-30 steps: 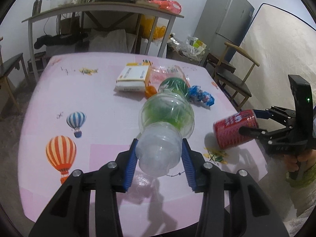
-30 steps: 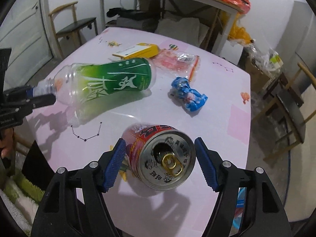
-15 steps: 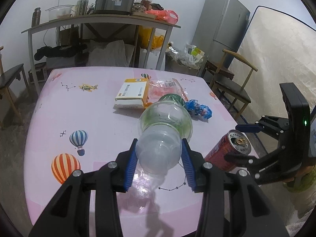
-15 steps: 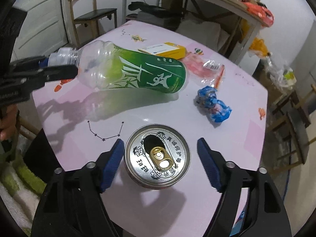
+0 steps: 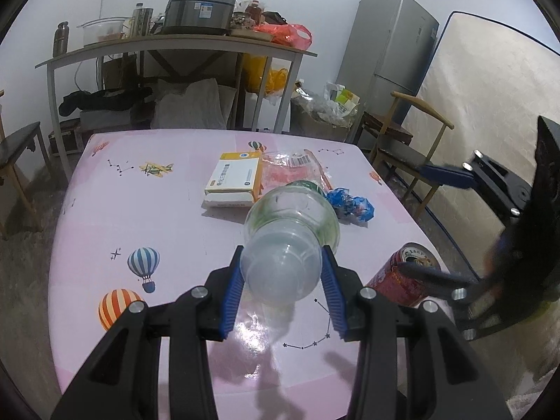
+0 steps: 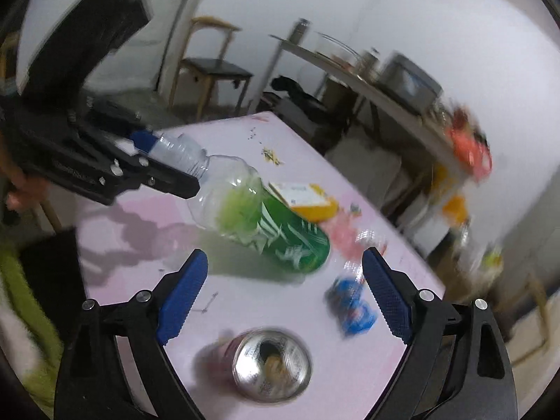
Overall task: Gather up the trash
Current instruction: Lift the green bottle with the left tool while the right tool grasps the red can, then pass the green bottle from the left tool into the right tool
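My left gripper is shut on the neck end of a clear plastic bottle with a green label, held slanted above the pink table. The right wrist view shows that bottle from the side, in the left gripper. A red can stands upright near the table's edge. My right gripper is above it with its jaws opening, pads clear of the can. The left wrist view shows the can beside the right gripper.
A yellow and white box, a clear pink wrapper and a crumpled blue wrapper lie mid-table. A wooden chair stands by the right edge. Behind are a cluttered bench and a fridge.
The right gripper turned the can upright, set it on the table, widened its jaws off it and drew back. The left gripper raised the bottle a little.
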